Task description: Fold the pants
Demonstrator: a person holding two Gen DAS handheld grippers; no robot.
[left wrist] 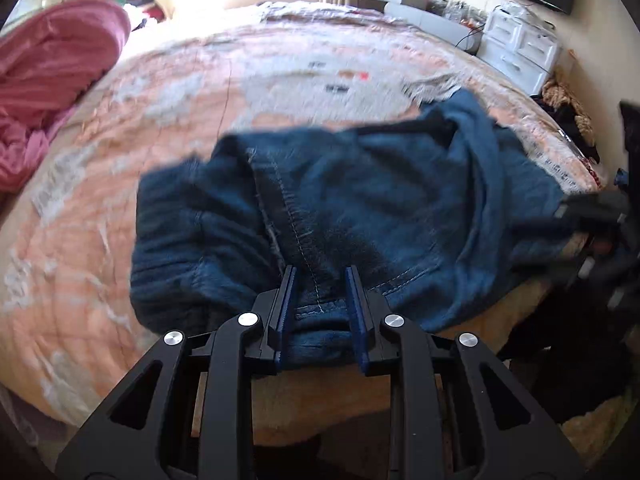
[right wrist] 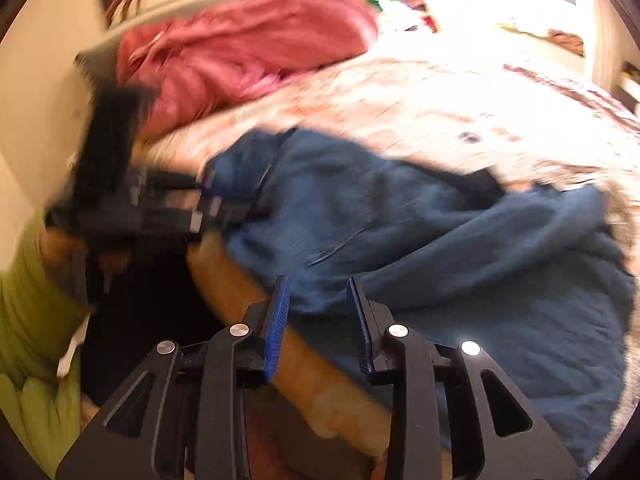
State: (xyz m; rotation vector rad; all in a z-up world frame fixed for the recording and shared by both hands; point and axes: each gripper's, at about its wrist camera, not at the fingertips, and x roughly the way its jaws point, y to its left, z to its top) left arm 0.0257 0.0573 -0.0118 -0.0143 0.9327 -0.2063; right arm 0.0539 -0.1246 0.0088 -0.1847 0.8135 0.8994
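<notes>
Left wrist view: left tool [left wrist: 320, 280] parted, straddling jeans [left wrist: 360, 200] waistband on bed [left wrist: 100, 240], contact unclear. Right wrist view: right tool [right wrist: 318, 292] parted at blurred jeans edge, gripping nothing. Far leg cut off.

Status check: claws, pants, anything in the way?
Left claw open, pants' waistband between its fingers, not pinched. Right claw open over the pants, holding nothing. Pants bunched on bed. Pink blanket well off.
</notes>
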